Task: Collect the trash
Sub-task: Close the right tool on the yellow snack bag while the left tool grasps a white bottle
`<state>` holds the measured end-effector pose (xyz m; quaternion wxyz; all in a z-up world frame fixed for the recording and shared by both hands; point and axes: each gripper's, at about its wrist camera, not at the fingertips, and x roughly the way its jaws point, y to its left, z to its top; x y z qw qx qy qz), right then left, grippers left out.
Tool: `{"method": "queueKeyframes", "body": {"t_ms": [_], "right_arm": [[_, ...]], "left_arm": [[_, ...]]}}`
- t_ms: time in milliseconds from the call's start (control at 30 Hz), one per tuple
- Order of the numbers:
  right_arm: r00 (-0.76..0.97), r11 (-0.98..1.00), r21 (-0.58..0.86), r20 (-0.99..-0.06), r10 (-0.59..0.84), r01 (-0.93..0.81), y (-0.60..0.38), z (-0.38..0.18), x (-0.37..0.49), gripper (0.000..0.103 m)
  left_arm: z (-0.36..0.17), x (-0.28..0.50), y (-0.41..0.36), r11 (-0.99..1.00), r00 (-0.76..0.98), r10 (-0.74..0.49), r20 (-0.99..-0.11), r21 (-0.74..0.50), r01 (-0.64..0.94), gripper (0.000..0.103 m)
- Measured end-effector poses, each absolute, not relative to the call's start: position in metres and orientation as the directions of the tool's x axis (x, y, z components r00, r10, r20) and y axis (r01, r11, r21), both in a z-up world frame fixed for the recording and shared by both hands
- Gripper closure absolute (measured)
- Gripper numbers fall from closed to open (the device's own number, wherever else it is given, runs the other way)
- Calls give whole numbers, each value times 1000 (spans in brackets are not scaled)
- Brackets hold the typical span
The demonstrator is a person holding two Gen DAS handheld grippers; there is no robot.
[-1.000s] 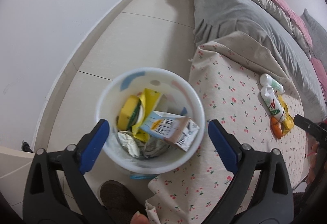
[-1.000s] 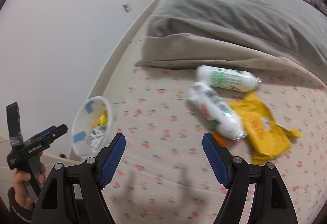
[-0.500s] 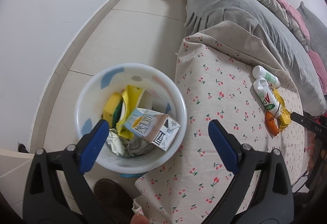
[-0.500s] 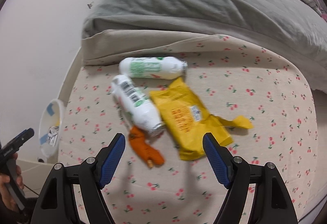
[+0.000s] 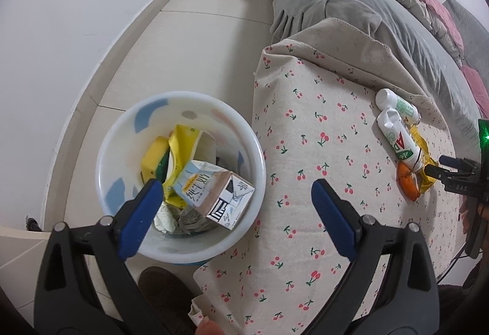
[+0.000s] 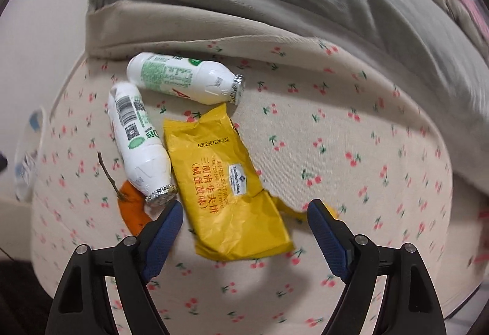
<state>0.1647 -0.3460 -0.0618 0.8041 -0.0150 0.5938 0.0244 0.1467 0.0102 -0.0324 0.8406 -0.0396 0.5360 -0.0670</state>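
A yellow snack wrapper [image 6: 226,182] lies on the cherry-print sheet [image 6: 351,133]. Left of it lie two white bottles [image 6: 183,79] [image 6: 137,139] and an orange peel [image 6: 131,206]. My right gripper [image 6: 244,209] hovers just above the wrapper's near end, straddling it; its jaws are opening and do not press on it. My left gripper [image 5: 237,188] stands open and empty over the gap between the white bin [image 5: 104,157] and the bed. The left wrist view also shows the bottles [image 5: 400,139], the peel [image 5: 408,182] and the right gripper [image 5: 435,165] far right.
The bin holds a milk carton [image 5: 214,194], yellow packaging and crumpled paper. A thin twig [image 6: 107,173] lies by the peel. A grey blanket [image 5: 351,16] covers the bed beyond. Tiled floor [image 5: 195,53] runs along a white wall; a dark shoe [image 5: 162,286] is below the bin.
My right gripper swung right and came down over the trash pile, so the yellow wrapper now lies between its fingers. The left gripper drifted slightly toward the bed; the bin slid left in its view.
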Motion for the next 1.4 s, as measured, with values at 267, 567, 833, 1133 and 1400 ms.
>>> {"method": "queueKeyframes", "body": {"t_ms": [267, 567, 833, 1133, 1400], "right_arm": [[262, 988, -46, -965, -6, -145, -330, -78, 183, 17], [225, 989, 17, -973, 51, -149, -335, -92, 185, 27], [201, 996, 16, -979, 33, -88, -357, -85, 165, 45], [251, 995, 83, -966, 68, 47, -409, -63, 122, 47], [316, 973, 159, -943, 100, 169, -450, -45, 102, 47]], "left_arm": [[-34, 151, -10, 988, 404, -152, -902, -125, 91, 6], [-30, 162, -48, 984, 373, -166, -913, -130, 120, 6], [-25, 176, -101, 966, 322, -246, -914, -204, 157, 6], [-33, 192, -162, 945, 277, -321, -906, -285, 163, 6], [-50, 199, -194, 923, 236, -382, -893, -359, 136, 9]]}}
